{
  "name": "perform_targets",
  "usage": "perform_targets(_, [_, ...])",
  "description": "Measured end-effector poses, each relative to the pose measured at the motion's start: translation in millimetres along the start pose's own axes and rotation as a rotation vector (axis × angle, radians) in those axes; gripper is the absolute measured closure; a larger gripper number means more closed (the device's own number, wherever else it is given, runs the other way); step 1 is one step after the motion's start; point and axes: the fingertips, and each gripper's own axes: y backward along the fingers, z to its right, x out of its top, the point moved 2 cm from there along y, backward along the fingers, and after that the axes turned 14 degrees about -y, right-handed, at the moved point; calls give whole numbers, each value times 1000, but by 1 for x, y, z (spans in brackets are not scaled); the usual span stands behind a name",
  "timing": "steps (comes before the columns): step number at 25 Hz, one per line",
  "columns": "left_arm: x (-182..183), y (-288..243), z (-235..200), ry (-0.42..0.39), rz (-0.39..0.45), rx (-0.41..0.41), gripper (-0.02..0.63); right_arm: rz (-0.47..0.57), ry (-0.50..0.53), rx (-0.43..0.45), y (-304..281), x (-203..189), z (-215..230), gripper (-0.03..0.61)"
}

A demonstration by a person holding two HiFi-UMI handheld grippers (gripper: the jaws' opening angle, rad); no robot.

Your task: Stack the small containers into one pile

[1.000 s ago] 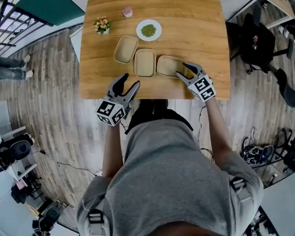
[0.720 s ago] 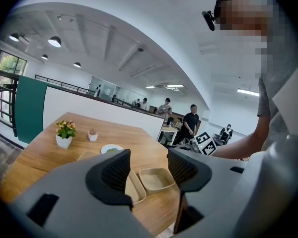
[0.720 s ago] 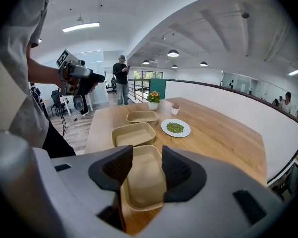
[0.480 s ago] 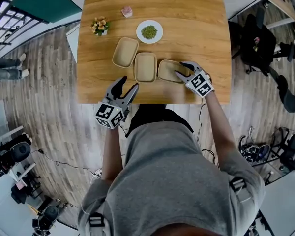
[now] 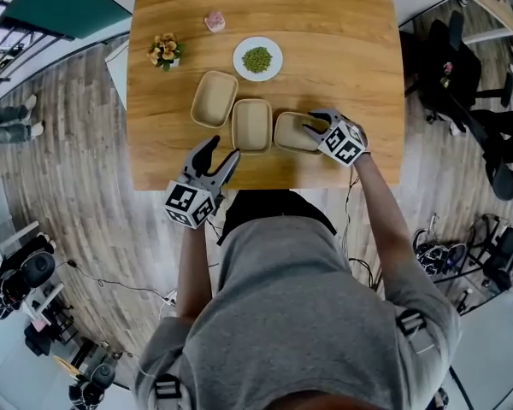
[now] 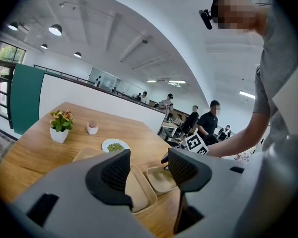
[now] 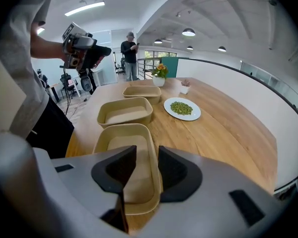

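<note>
Three shallow beige containers sit in a row near the table's front edge: left [image 5: 215, 97], middle [image 5: 251, 125] and right [image 5: 291, 133]. My right gripper [image 5: 315, 127] points down at the right container [image 7: 129, 152]. Its jaws have just been closing and straddle that container's right wall [image 7: 154, 157], with a gap still showing on the inner side. My left gripper [image 5: 215, 155] hovers open and empty at the front edge, short of the middle container [image 6: 137, 192]. In the left gripper view the left gripper [image 6: 149, 170] frames the middle and right containers [image 6: 160, 179].
A white plate of green bits [image 5: 257, 59] lies behind the row. A small potted plant [image 5: 164, 49] and a tiny pink pot [image 5: 214, 20] stand further back left. The wooden table [image 5: 350, 49] ends just right of the right gripper. Office chairs [image 5: 449, 84] stand beyond.
My right gripper has dropped onto the right container's right wall and its jaws have narrowed. The left gripper has shifted a little and sunk beside the front edge.
</note>
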Motion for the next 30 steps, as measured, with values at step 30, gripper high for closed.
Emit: perform_targets(30, [0,0,9,-13,-11,-29,367,-52,-217,61,-7,-32,16,558])
